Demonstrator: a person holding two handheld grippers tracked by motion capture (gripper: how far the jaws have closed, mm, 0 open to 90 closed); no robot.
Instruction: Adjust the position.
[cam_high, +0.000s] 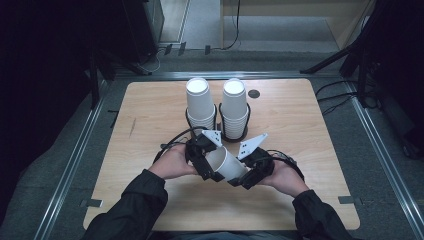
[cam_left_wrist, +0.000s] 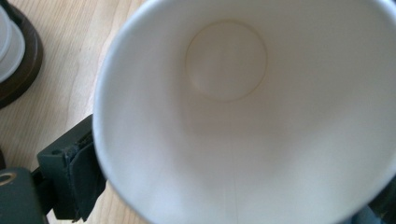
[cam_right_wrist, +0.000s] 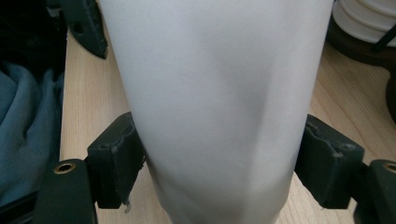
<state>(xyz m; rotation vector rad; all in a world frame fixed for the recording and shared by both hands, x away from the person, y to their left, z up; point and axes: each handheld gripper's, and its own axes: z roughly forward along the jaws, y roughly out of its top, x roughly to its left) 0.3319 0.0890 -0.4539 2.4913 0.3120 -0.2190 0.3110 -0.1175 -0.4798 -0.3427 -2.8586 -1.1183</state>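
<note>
A white paper cup (cam_high: 226, 163) lies tilted above the wooden table (cam_high: 150, 115), held between both grippers at the near middle. My left gripper (cam_high: 204, 161) is shut on its wide end; the left gripper view looks straight into the open cup (cam_left_wrist: 243, 107), with one pad (cam_left_wrist: 81, 179) pressed against the outside wall. My right gripper (cam_high: 247, 176) is shut on the narrower end. In the right gripper view the cup wall (cam_right_wrist: 215, 102) is squeezed and slightly dented between the two pads (cam_right_wrist: 116, 163).
Two tall stacks of white cups (cam_high: 200, 102) (cam_high: 234, 105) stand upside down in dark ring holders behind the grippers. A small black disc (cam_high: 254, 93) sits at the table's far right. Metal rails (cam_high: 75, 160) run along both sides of the table.
</note>
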